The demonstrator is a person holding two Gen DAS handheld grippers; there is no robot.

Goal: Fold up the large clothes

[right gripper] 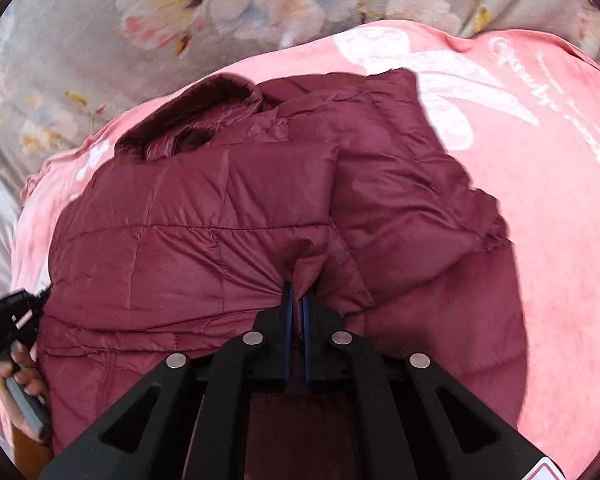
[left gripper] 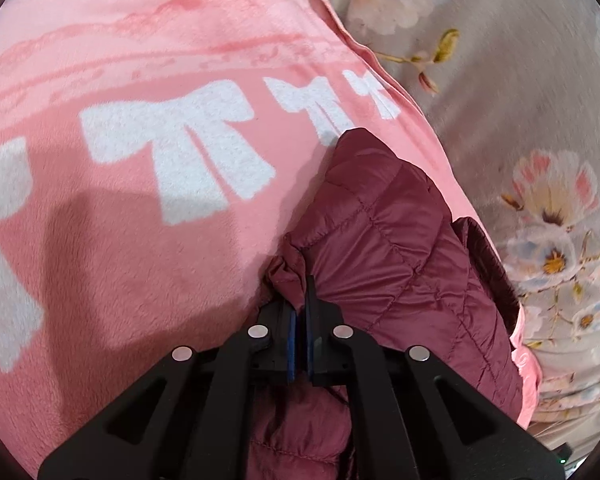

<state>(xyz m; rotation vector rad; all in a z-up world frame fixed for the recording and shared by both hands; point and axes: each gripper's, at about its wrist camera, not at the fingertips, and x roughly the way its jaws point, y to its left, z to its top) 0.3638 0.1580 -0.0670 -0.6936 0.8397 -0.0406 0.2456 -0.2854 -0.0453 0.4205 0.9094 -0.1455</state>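
We held our left claw pinched tight on a gathered fold at the edge of the maroon quilted jacket; its blue pads met with only cloth between them. In the right wrist view our left hand gripped that tool's handle at the jacket's left side. The jacket lay spread across the pink blanket with white bows, its hood toward the blanket's far edge. The blanket covered a bed with a grey floral sheet that showed beyond the blanket's far edge. Our right claw was likewise closed on a puckered pinch of the jacket's near hem, fabric bunched between its fingers.
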